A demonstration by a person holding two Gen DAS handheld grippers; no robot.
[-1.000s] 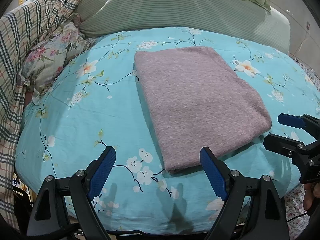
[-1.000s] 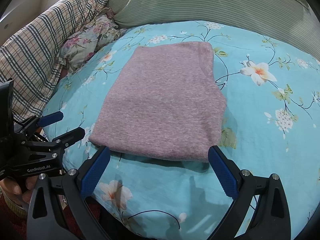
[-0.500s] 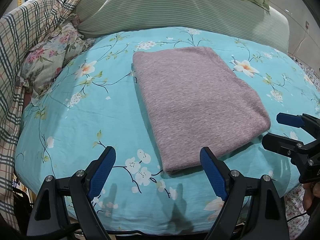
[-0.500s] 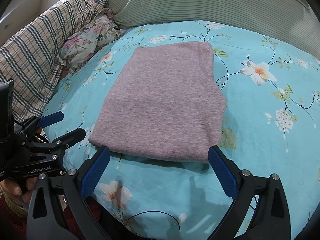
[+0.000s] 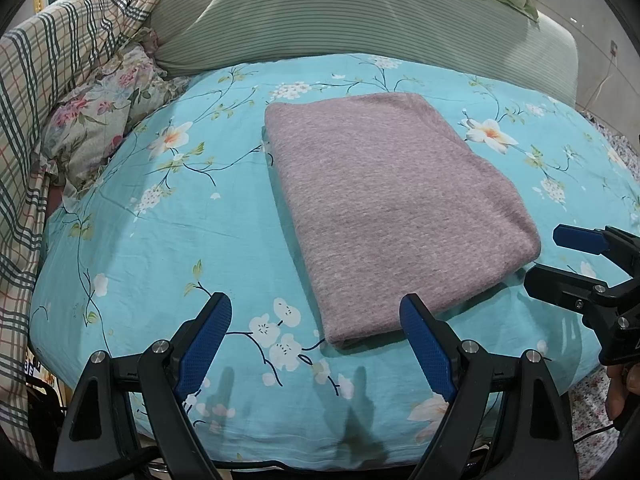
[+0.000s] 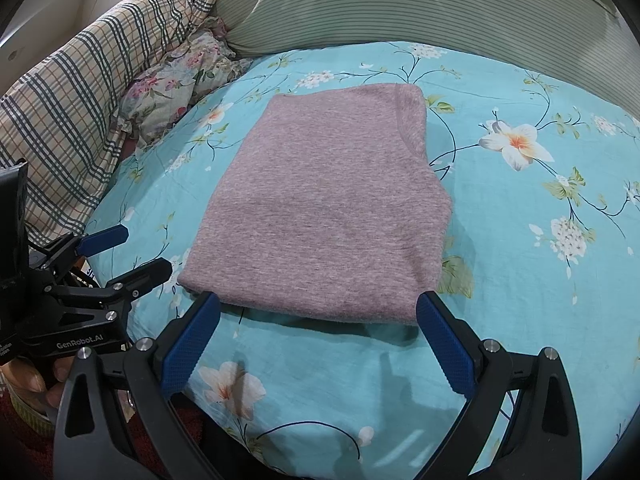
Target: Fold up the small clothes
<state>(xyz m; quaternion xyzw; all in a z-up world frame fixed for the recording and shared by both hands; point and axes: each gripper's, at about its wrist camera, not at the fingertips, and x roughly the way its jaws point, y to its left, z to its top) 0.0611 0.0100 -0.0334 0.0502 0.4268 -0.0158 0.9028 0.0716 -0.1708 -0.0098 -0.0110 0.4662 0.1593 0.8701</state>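
A mauve knit garment lies folded into a flat rectangle on the turquoise floral bedsheet. My left gripper hovers open above the sheet, just short of the garment's near left corner, holding nothing. My right gripper is open too, its blue pads straddling the garment's near edge without touching it. Each gripper shows in the other's view: the right gripper at the right edge, the left gripper at the left, both with jaws apart.
A green striped pillow runs along the back. A plaid blanket and a floral cushion are heaped at the left. The bed's front edge drops off just under both grippers. A hand holds the left gripper.
The left wrist view has drifted slightly, so the garment sits a touch further left and lower. The right gripper and the folded garment have not moved.
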